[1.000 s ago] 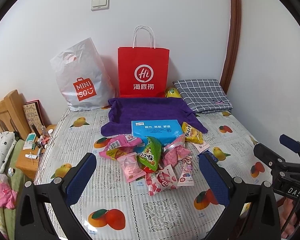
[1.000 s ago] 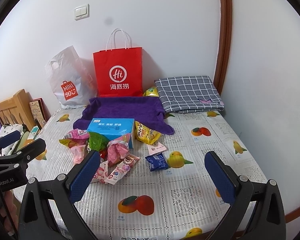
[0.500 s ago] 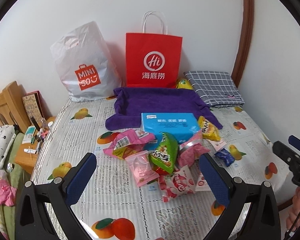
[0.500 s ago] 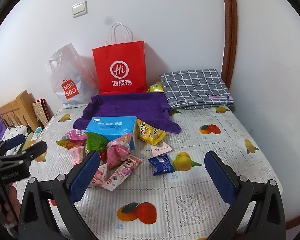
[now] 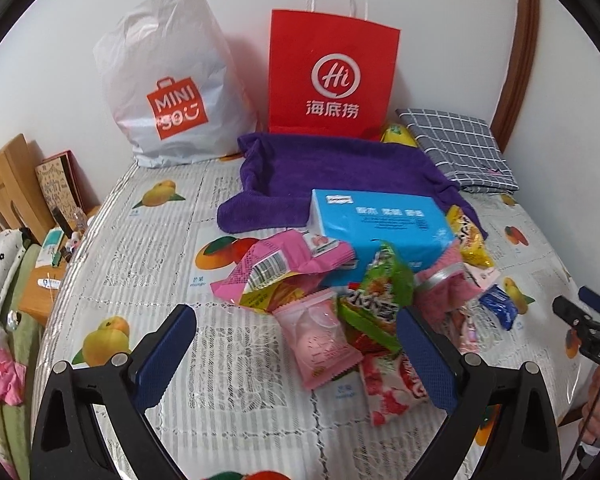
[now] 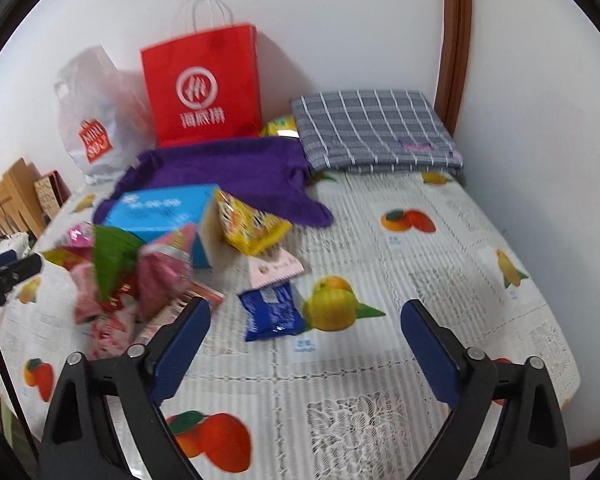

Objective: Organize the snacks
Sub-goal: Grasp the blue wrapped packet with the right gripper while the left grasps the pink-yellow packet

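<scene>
On the fruit-print tablecloth [image 5: 148, 248], the snack pile sits at centre, and the left gripper [image 5: 296, 344] hangs just short of it, jaws spread wide with nothing pinched. Between its blue pads lies a pale pink packet [image 5: 320, 340]; at one o'clock from that, a green packet [image 5: 380, 300] leans on the blue box [image 5: 380, 228]. A bigger pink wrapper [image 5: 284, 260] sprawls at eleven o'clock, and a red-and-white strawberry packet [image 5: 388, 392] lies at five o'clock, by the right-hand pad.

Over in the right wrist view, a bit blurred, the right gripper [image 6: 306, 340] has just been narrowing its jaws, yet they stand well apart with nothing between them but cloth. At twelve o'clock from it, just beyond the fingertips, lies a dark blue packet [image 6: 272, 312]. Further up at twelve, a small pink sachet [image 6: 276, 270], then a yellow packet [image 6: 248, 224] against the box's end.

Behind the pile at twelve o'clock: purple towel [image 5: 340, 168], red paper bag [image 5: 332, 76], white plastic bag [image 5: 168, 80] at ten, folded grey checked cloth [image 6: 372, 128] at two o'clock.
</scene>
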The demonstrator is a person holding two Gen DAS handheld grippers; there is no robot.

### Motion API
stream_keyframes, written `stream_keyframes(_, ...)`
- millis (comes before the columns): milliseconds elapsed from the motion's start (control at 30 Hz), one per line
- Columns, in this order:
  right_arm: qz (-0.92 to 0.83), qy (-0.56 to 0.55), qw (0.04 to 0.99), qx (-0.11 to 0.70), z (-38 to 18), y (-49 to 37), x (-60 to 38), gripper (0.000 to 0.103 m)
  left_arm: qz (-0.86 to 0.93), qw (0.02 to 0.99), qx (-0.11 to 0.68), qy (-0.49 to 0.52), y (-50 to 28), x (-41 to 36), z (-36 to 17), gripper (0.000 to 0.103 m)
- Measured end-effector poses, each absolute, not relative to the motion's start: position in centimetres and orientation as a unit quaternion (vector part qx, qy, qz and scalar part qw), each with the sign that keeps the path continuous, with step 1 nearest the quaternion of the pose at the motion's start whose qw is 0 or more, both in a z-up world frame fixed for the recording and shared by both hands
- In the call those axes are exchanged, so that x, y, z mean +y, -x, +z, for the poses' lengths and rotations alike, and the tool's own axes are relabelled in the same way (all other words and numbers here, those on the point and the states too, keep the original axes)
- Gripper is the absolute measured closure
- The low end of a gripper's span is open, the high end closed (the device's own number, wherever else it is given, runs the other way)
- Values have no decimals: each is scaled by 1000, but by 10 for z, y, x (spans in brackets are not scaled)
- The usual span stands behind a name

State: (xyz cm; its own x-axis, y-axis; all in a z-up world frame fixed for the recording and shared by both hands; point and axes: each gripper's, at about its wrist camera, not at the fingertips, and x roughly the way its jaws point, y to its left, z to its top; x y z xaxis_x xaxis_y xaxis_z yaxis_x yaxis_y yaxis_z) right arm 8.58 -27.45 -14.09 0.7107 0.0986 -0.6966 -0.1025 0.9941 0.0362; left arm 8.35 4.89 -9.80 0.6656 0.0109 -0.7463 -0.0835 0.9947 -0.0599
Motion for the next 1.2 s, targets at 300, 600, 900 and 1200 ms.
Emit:
stream_keyframes(300, 88, 10, 904, 418, -185, -119, -261, 22, 25, 904, 422, 65, -105, 64, -115, 3)
stream_keyframes(600, 105, 44, 897, 427, -214, -142, -240, 48, 33, 900, 428, 76, -109, 87, -122, 3)
stream_keyframes(900, 123, 35, 896, 426, -215, -143, -245, 55, 23, 900, 427, 86, -116, 99, -125, 3)
stream_keyframes(1200, 120, 38, 895, 427, -216, -144, -245, 54, 10, 894, 448, 31, -147, 72, -138, 3)
